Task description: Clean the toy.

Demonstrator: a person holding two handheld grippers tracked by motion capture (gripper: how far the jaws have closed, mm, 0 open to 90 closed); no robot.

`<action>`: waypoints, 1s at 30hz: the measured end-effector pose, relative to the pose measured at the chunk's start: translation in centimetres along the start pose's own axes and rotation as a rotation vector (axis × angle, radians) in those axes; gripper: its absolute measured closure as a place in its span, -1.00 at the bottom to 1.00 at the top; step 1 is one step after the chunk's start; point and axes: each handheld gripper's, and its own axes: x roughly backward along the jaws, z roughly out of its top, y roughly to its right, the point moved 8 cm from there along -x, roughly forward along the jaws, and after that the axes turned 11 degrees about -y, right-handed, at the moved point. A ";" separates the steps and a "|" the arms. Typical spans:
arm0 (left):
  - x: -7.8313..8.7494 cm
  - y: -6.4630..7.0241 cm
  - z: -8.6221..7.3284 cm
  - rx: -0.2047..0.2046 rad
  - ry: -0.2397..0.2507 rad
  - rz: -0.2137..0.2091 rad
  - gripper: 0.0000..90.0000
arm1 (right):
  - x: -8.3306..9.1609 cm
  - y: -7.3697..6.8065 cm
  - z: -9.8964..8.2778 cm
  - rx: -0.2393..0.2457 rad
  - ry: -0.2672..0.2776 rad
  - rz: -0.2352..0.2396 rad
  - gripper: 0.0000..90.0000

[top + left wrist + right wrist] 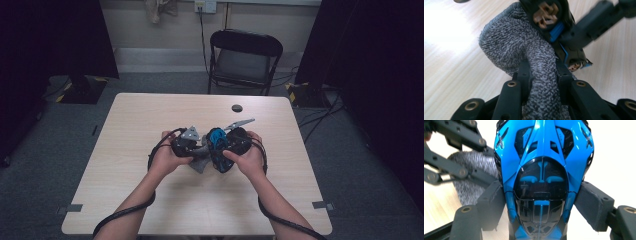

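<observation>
Left jaws: closed tight on a bunched fold of the grey cloth; in the left gripper view the fabric is pinched between the two black pads at lower centre and spreads upward into a rounded hump.
Right jaws: set wide and clamped on the blue toy car; in the right gripper view a grey pad presses each flank of the car, low in the frame at left and right.
Left gripper: seen in the high view just left of frame centre, held by the left hand, grey three-cornered plate on top.
Right gripper: just right of frame centre in the high view, held by the right hand, jaws pointing toward the left gripper.
Toy car: glossy blue body with a black canopy; in the high view it sits between the two hands at table centre, and I cannot tell whether it rests on the table or is held clear of it.
Car underside: in the left gripper view, upper right, a black chassis with blue parts and small brown pieces faces the camera.
Cloth position: touching the car; in the left gripper view its hump lies against the chassis, and in the right gripper view it shows at mid left, behind the left gripper's linkage.
Table: pale wood grain, a small dark round disc near the far edge, upper centre.
Background: black folding chair beyond the table, top centre of the high view.
</observation>
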 end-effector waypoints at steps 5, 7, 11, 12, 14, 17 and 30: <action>-0.6 0.5 -0.4 -0.006 -0.019 -0.017 0.60 | 0.1 0.1 0.2 -0.006 0.006 0.005 -0.40; -1.0 0.7 -0.8 -0.009 -0.032 -0.027 0.60 | 0.1 0.2 0.2 -0.010 0.007 0.004 -0.40; -1.6 1.2 -1.3 -0.010 -0.048 -0.041 0.60 | 0.2 0.4 0.3 -0.023 0.019 0.011 -0.40; -1.8 1.3 -1.5 -0.015 -0.059 -0.044 0.59 | 0.2 0.5 0.3 -0.028 0.026 0.010 -0.40; -2.1 1.5 -1.8 -0.028 -0.078 -0.047 0.59 | 0.4 0.6 0.4 -0.031 0.032 0.012 -0.40; -2.4 1.8 -2.0 -0.037 -0.090 -0.057 0.59 | 0.8 0.6 0.6 -0.034 0.047 0.011 -0.40; -0.2 -1.0 -2.3 0.074 -0.039 0.019 0.59 | 1.8 0.8 0.6 -0.036 0.065 0.018 -0.40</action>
